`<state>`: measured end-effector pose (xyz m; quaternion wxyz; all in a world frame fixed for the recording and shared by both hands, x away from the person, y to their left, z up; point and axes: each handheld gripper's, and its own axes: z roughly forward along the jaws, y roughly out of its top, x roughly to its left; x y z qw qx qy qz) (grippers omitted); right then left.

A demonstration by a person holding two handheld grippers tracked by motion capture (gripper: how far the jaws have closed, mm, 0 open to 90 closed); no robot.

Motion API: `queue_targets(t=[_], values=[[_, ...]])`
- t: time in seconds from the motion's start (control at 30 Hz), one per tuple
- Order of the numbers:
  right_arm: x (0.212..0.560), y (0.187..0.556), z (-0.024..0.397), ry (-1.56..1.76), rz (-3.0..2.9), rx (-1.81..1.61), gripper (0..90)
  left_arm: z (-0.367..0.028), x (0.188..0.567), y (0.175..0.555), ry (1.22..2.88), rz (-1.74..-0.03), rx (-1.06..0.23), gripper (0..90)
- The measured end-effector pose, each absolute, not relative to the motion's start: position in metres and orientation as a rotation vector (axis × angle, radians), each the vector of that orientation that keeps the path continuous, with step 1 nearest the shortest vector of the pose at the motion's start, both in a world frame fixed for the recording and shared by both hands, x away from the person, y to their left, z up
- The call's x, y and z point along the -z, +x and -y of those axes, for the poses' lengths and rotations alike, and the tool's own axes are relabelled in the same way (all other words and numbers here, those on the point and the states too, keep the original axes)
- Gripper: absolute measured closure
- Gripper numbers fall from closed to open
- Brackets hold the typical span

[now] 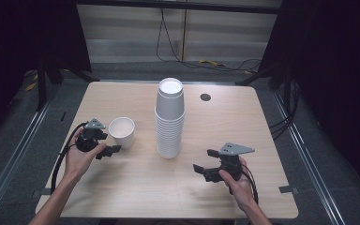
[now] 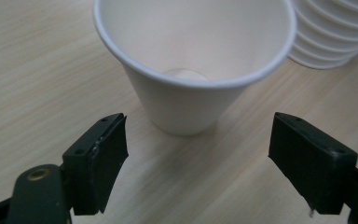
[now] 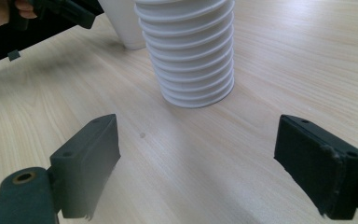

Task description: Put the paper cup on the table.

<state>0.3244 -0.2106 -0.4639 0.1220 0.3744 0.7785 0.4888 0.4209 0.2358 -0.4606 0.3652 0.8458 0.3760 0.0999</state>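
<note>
A single paper cup (image 1: pixel 122 132) stands upright, mouth up, on the table (image 1: pixel 136 197) just left of the stack (image 1: pixel 170 122) of nested cups, apart from it with a strip of bare wood between. The left gripper (image 1: pixel 108 151) lies on the far side of that cup from the stack, close to the cup's lower wall and pointing toward it. In the left gripper view its two black jaws stand well apart, with the cup (image 2: pixel 193 70) straight ahead of them and centred in the gap, but beyond the tips, so the pads do not touch it and nothing is held. The cup's long axis is vertical, and the jaws meet it from the side, level with its narrow base, so a short push toward the stack would probably bring the wall between the pads. The right gripper (image 1: pixel 205 160) sits on the other side of the stack, nearer the person, its jaws also spread wide and empty; its view looks at the stack's (image 3: pixel 191 56) base. For the single cup, the left hand is plainly the nearer one.
</note>
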Motion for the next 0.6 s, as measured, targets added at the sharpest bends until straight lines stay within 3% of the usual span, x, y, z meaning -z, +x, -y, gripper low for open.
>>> queue_targets(t=[0.6], values=[[0.464,0.324,0.212,1.107,-2.263,-1.422,13.7,-0.228,0.468,0.377,2.080,-0.865,-0.295,16.4]])
